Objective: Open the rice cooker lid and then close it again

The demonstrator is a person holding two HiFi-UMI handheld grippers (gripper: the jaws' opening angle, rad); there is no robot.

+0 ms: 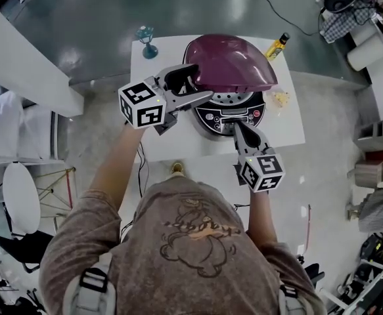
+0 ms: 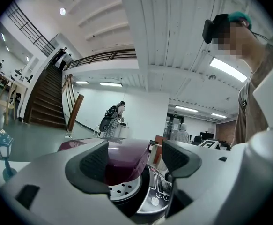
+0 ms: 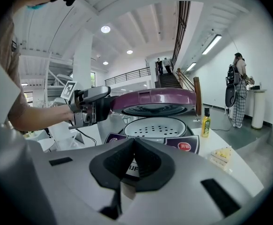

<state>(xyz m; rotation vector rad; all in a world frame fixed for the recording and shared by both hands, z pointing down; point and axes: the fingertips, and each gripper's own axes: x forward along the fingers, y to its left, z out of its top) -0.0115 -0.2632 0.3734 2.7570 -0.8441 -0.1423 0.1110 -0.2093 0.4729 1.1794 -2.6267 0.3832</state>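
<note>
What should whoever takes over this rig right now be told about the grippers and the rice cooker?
Left gripper: jaws apart at the rim of the maroon domed rice cooker lid; a grip is not clear.
Right gripper: jaws shut, empty, tip at the cooker's silver front control panel.
Done: lid unlatched, partway up; cooker stands on the white table.
To do: finish opening if needed, then close it.

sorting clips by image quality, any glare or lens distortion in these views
Head view: sharp, with a light sheen on the glossy maroon domed rice cooker lid and lamp reflections on the grey floor. Left gripper view: strong fisheye, black corners, near jaws soft. Right gripper view: same fisheye, the white pillar bows.
</note>
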